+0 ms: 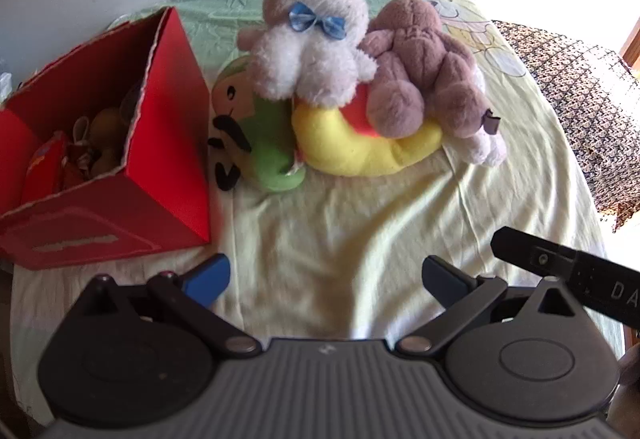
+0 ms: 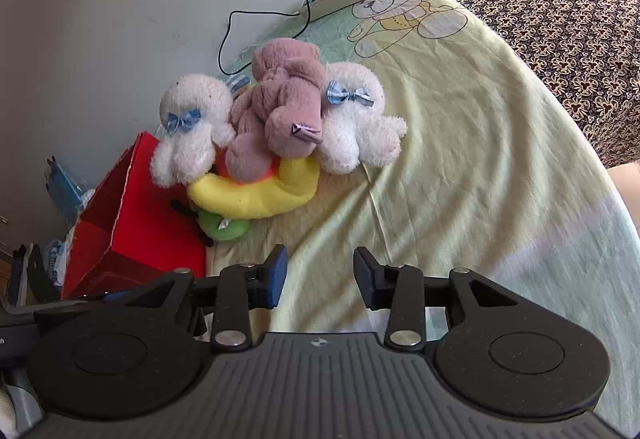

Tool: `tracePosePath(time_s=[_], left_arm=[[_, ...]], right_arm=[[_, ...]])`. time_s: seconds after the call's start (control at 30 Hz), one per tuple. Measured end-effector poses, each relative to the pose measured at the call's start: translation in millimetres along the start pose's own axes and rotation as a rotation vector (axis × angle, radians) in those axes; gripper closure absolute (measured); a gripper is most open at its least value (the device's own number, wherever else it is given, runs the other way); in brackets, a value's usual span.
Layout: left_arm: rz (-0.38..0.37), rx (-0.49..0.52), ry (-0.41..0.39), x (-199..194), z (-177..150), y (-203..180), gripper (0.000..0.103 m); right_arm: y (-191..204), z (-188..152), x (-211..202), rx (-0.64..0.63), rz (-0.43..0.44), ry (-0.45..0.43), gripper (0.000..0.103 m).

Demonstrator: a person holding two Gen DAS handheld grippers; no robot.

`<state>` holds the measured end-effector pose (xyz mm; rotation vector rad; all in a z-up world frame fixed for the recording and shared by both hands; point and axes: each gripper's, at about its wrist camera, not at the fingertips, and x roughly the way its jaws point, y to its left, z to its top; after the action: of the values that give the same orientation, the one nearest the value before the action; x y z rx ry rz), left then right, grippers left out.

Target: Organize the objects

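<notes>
Both tongs hung empty over the bed, the left tongs (image 1: 326, 277) spread wide, the right tongs (image 2: 321, 275) half spread. The toys (image 1: 352, 79) lay heaped beside the red box (image 1: 120, 167), well apart from either. The step was probably the approach; next, one pair had to reach the heap and pinch a toy for boxing.

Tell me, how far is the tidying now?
Done: the red box already holds some small things. In hand: nothing; the left claw and the right claw are both empty. Left: the pile of soft toys still lies on the sheet beside the box.
</notes>
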<state>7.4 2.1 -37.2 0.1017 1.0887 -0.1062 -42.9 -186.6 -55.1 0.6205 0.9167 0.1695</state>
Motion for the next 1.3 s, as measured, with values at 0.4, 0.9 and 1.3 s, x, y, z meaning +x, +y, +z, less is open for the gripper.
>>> tracePosePath(time_s=[0.4, 0.9, 1.3], left_arm=[[-0.068, 0.018, -0.235, -34.2, 45.1, 22.0, 0.001], [-0.225, -0.044, -0.242, 6.9, 80.5, 58.3, 0.007], [-0.289, -0.017, -0.161, 41.8, 88.4, 55.7, 0.025]], right_arm=[[21.6, 57.6, 0.5, 0.072, 0.228, -0.057, 0.062], [56.9, 97.4, 81.4, 0.070, 0.318, 0.037, 0.056], [58.4, 97.9, 116.7, 0.079, 0.350, 0.105, 0.054]])
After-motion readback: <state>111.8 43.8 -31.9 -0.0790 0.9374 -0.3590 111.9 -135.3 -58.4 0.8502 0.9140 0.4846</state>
